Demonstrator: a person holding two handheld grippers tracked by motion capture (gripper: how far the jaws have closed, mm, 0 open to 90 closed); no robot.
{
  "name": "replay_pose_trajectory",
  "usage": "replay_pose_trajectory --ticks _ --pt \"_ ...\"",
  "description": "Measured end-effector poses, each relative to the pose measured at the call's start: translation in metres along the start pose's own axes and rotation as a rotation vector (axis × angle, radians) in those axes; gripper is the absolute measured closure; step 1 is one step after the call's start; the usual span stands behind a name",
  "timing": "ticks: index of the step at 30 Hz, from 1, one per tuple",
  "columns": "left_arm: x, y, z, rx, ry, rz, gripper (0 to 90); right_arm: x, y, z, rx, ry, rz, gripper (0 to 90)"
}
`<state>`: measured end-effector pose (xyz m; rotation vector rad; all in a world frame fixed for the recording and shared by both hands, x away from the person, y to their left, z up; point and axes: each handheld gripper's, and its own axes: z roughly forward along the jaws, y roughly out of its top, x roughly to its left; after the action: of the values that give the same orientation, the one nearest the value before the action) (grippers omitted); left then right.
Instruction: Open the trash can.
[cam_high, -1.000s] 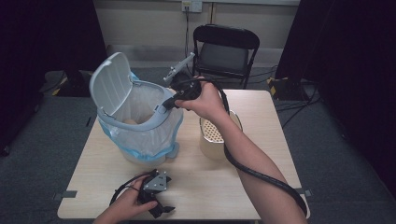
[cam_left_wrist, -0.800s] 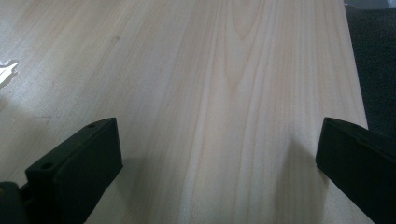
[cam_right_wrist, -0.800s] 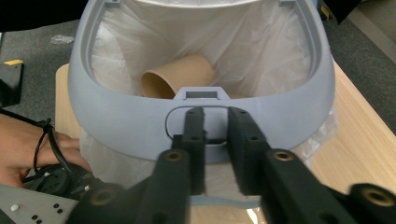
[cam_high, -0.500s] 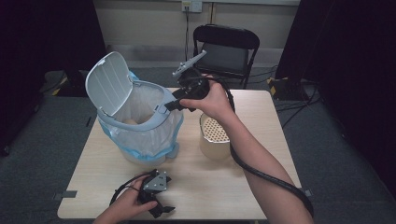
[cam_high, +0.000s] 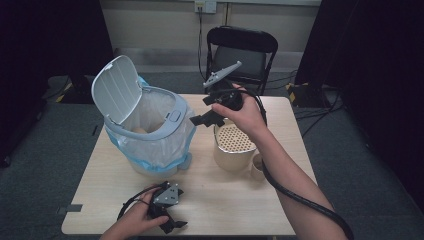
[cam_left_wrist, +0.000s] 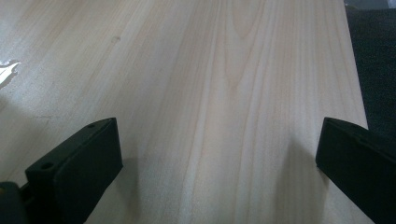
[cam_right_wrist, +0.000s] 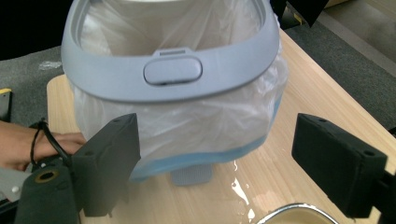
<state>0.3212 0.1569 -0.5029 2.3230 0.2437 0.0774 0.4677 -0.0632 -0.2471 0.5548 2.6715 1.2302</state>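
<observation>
Right tool (cam_high: 202, 119) pulled back from bin (cam_high: 150, 135), jaws open

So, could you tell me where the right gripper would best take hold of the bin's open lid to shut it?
Probably the lid's free top edge, farthest from the hinge, reached from above the bin. The lid stands nearly upright at the far-left side, so that thin edge fits between the jaws. The right gripper is open beside the front rim.

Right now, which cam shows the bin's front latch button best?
Right gripper view: the latch button sits centred and close on the bin rim, between the open right gripper jaws. In the high view it is small and oblique. The left gripper view faces bare table.
</observation>
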Motion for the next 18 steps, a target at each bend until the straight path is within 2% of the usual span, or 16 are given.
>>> replay_pose_trajectory --ticks 6,8,10,12,15,18 --pt "0.0 0.0 0.0 0.001 0.005 0.006 0.0 -0.001 -0.015 0.001 0.007 0.01 0.009 14.7" --pt "0.0 0.0 0.0 0.0 0.005 0.007 0.0 -0.001 -0.02 0.002 0.014 -0.006 -0.018 14.7" --pt "0.0 0.0 0.0 0.0 0.005 0.008 0.0 -0.001 -0.026 0.001 0.013 -0.002 -0.02 14.9" --pt "0.0 0.0 0.0 -0.001 0.005 0.007 0.0 -0.003 -0.033 0.0 0.002 -0.005 -0.034 15.1" --pt "0.0 0.0 0.0 -0.001 0.005 0.007 0.0 -0.005 -0.038 -0.002 -0.016 -0.002 -0.029 15.1" --pt "0.0 0.0 0.0 -0.001 0.005 0.007 0.0 -0.008 -0.047 -0.005 -0.036 -0.02 -0.045 15.1"
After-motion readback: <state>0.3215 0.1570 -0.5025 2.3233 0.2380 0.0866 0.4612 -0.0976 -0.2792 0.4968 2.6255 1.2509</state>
